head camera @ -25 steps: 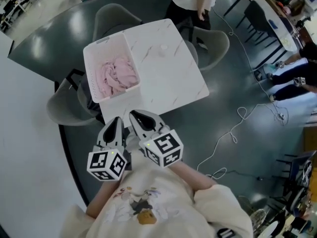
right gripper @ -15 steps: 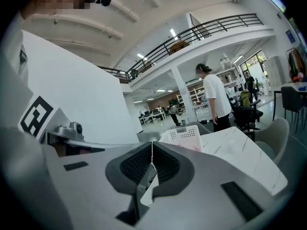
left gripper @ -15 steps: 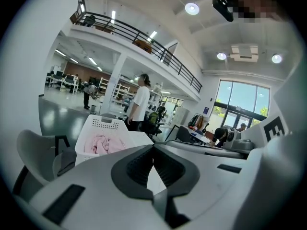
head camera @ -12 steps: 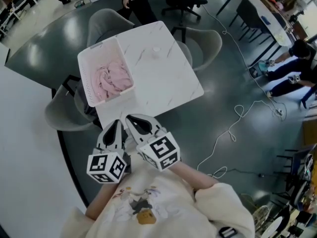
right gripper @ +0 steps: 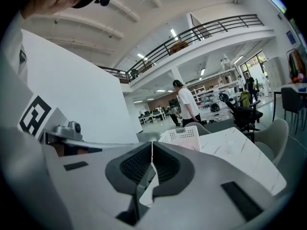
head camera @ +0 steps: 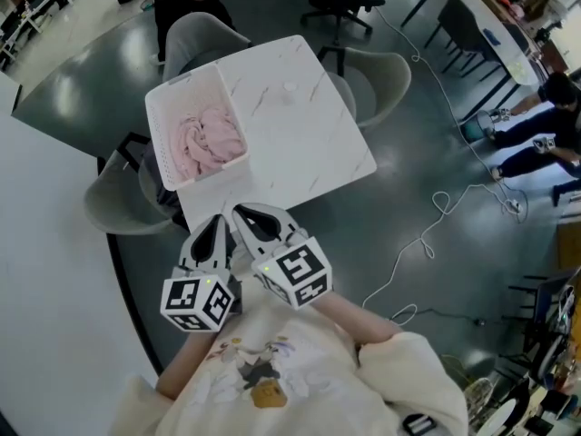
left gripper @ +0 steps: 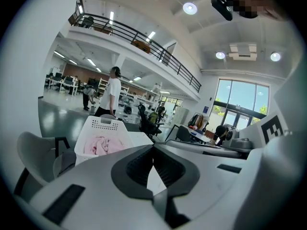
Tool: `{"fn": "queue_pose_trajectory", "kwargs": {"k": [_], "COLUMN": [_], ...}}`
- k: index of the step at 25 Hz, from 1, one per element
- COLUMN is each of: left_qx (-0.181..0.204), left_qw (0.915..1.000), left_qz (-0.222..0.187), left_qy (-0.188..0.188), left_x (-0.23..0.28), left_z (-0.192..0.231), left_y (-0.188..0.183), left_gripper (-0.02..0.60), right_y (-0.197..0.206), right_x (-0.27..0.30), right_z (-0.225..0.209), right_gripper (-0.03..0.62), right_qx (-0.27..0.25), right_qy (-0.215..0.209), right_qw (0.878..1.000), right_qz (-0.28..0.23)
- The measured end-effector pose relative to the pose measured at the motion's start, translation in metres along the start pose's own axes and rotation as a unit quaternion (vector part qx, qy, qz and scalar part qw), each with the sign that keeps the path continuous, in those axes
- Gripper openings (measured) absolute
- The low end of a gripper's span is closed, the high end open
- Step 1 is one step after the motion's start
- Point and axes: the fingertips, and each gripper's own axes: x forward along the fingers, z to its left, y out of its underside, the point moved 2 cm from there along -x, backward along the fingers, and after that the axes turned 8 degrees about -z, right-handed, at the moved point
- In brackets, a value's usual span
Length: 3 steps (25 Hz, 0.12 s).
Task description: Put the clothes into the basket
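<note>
Pink clothes [head camera: 205, 143] lie in the white basket [head camera: 162, 148] at the table's [head camera: 309, 134] left; both the left gripper [head camera: 214, 228] and right gripper [head camera: 251, 219] are closed, empty, near the table's near edge.

Soft pink cloth [head camera: 207, 142] fills a perforated white plastic basket [head camera: 160, 143] — on a smooth marble-look table [head camera: 309, 143] — above glossy floor [head camera: 427, 143].

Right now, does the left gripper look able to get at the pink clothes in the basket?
Probably yes: the pink clothes lie uncovered in the open basket, and nothing stands between it and the shut left gripper by the table's near edge.
</note>
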Motion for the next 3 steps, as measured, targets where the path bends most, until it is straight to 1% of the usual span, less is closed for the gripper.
{"fn": "queue_pose_trajectory", "kwargs": {"k": [3], "left_qx": [0.0], "left_qw": [1.0], "left_qz": [0.001], "left_qy": [0.0], "left_x": [0.0018], "left_z": [-0.0006], "left_y": [0.0016], "left_gripper": [0.009], "right_y": [0.005], "right_x": [-0.0005], "right_z": [-0.0018], "right_gripper": [0.011], "right_qx": [0.004], "right_qy": [-0.003], "right_qw": [1.0], "right_qz": [0.002]}}
